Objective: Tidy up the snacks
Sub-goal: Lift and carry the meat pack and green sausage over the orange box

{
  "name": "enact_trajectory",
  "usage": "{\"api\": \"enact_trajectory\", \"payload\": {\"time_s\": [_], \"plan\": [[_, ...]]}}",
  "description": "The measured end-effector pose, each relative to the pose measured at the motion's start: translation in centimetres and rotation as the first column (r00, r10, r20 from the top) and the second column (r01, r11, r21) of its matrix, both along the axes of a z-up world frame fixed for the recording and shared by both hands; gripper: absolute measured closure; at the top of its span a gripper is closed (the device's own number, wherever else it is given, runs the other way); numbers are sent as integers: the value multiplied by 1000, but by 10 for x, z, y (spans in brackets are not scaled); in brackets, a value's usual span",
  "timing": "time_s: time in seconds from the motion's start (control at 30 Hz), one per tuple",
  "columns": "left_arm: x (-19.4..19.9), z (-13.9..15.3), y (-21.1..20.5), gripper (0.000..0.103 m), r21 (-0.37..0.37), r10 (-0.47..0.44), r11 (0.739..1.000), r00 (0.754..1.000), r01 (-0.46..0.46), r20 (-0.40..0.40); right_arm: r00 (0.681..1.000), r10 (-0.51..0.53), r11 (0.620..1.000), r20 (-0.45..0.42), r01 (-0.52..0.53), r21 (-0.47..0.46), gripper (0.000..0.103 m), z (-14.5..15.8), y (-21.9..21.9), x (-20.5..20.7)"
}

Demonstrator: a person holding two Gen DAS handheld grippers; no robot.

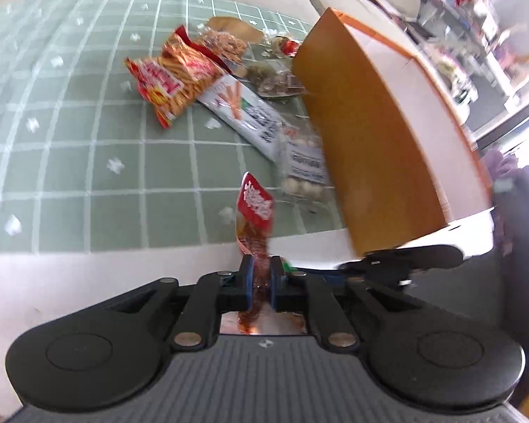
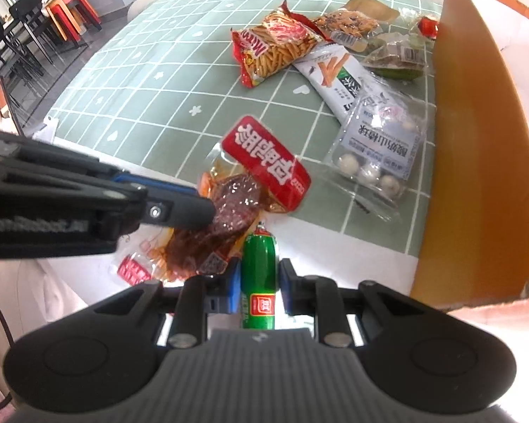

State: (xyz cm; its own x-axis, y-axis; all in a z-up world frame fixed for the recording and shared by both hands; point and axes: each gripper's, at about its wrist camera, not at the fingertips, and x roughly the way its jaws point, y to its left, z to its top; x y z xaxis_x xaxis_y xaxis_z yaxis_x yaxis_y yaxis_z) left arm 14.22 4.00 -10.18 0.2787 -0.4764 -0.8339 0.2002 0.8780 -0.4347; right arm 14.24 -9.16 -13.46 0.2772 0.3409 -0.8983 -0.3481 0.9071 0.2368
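Fingers of the left gripper (image 1: 261,283) pinch the red-labelled meat snack pouch (image 1: 255,211); the right gripper (image 2: 259,290) brackets a green packet (image 2: 259,275), grip uncertain. Either could slip before the box (image 2: 476,176).

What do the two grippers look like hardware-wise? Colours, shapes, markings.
Both match: the left gripper and right gripper have black linkage arms with silver pivot pins, blue pads, two round black discs and a ribbed grey body. In the right wrist view the left gripper's side carries blurred white lettering and a cable trails from it.
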Motion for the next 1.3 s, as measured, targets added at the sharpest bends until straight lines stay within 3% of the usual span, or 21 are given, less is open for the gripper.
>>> {"api": "enact_trajectory", "payload": {"time_s": [0.1, 0.23, 0.3, 0.43, 0.57, 0.83, 1.1, 1.3], "plan": [[1, -2, -2, 91, -45, 18, 999, 999, -20, -35, 1000, -20, 999, -13, 21, 30, 83, -1, -6, -1], [1, -2, -13, 89, 7, 17, 1000, 1000, -17, -6, 1000, -24, 999, -3, 24, 31, 83, -1, -8, -3], [2, -8, -19, 84, 54, 15, 998, 999, -13, -34, 1000, -26, 999, -1, 26, 37, 83, -1, -10, -4], [0, -16, -28, 84, 160, 2, 987, 1000, 0, -16, 1000, -16, 999, 11, 16, 36, 83, -1, -10, -5], [2, -20, -24, 84, 143, 20, 990, 999, -16, -25, 1000, -9, 999, 23, 8, 38, 83, 0, -11, -7], [0, -20, -32, 85, 186, 30, 982, 1000, -29, 0, 999, -11, 999, 41, 10, 36, 83, 0, -12, -9], [-8, 1, -29, 85, 299, 64, 951, 997, -75, 44, 998, -13, 1000, 67, 13, 8, 84, 13, -12, -13], [-7, 29, -24, 85, 361, 87, 926, 993, -110, 80, 994, -12, 1000, 106, 12, 1, 84, 43, -16, -13]]}}
